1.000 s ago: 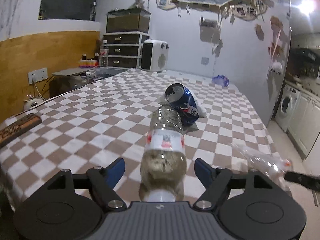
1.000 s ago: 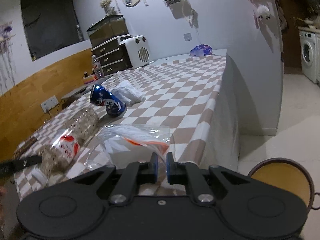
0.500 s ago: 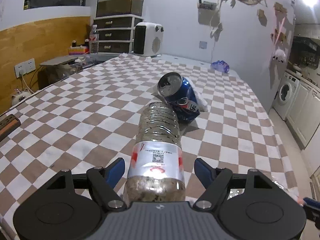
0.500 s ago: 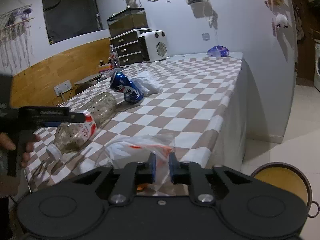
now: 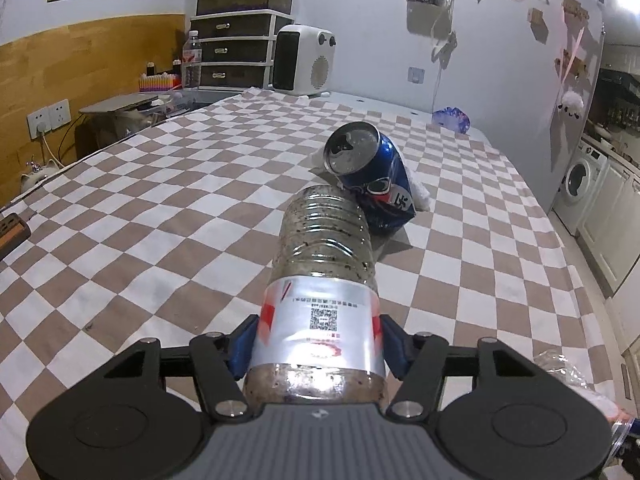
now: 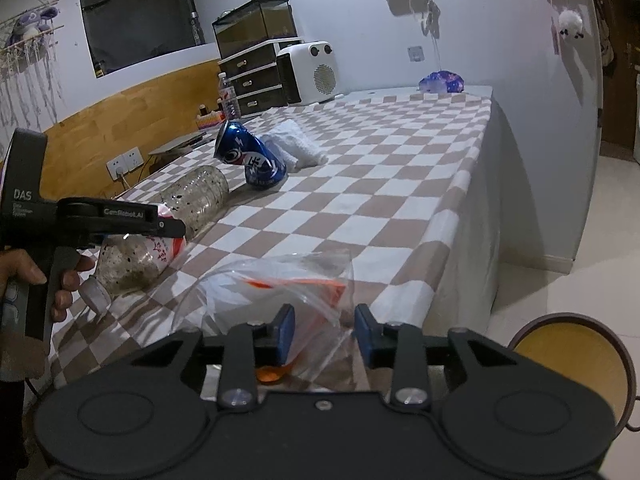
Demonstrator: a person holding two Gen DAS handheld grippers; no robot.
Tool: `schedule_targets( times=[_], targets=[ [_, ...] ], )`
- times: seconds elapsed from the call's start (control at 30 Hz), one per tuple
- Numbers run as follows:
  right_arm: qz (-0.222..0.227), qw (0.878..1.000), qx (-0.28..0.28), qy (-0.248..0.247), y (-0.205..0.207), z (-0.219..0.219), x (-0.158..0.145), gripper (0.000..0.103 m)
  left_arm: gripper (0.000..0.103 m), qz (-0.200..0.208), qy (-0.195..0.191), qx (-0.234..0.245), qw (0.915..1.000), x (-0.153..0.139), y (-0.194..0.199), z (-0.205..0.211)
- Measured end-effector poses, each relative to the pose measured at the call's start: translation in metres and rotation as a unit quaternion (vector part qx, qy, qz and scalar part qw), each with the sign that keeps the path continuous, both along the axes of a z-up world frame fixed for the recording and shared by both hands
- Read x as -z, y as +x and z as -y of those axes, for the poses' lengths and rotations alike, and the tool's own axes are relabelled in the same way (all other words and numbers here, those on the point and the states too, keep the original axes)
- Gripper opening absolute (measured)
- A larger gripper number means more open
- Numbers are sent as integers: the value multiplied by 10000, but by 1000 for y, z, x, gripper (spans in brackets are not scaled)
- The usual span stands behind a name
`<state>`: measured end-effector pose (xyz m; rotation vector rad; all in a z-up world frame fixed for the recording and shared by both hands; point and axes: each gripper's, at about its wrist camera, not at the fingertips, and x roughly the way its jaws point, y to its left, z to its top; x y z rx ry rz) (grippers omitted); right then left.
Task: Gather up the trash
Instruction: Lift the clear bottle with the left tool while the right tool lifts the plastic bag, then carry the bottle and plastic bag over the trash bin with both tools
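Observation:
A dirty clear plastic bottle (image 5: 324, 280) with a red and white label lies on the checkered table. My left gripper (image 5: 318, 344) is shut on the bottle's labelled part; it also shows in the right wrist view (image 6: 160, 224). A crushed blue can (image 5: 372, 184) lies just beyond the bottle, with a white crumpled tissue (image 6: 296, 148) behind it. My right gripper (image 6: 324, 332) is open, its fingers either side of a clear plastic bag (image 6: 280, 292) with orange print at the table's near corner.
The checkered table (image 6: 380, 168) drops off on the right. A round brown bin (image 6: 568, 356) stands on the floor at the lower right. A white heater (image 5: 304, 60), drawers (image 5: 236, 48) and a purple object (image 5: 452, 118) sit at the far end.
My left gripper moved forward along the bottle and closed on its label. My right gripper, shut on the plastic bag before, has opened.

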<state>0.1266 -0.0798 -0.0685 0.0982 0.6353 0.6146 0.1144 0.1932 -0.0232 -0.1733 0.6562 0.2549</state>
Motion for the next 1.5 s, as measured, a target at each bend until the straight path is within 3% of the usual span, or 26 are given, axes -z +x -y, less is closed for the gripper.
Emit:
schedule_targets(
  times=[0.03,0.13,0.23,0.77,1.13,1.5],
  targets=[
    [-15,10000,-8,22,1,0,0,22,62,60,8,-5,10000,0,-2,1],
    [-37,9999,15,112,1,2,0,14,61,192,-21,-10,9998,1,-8,3],
    [-67,9996,38,265,2,7,-2,11,61,328,-125,-48,9994,-1,-16,4],
    [341,9970,491,484,-9,36,-30,8,61,821,-68,418,9957,-33,-46,53],
    [742,9882,1284,375,-18,93,-50,8,61,988,-151,1098,9889,-43,-55,123],
    [835,9756,2029,88,-32,160,-40,8,61,926,-150,1693,9811,-34,-55,204]
  ],
)
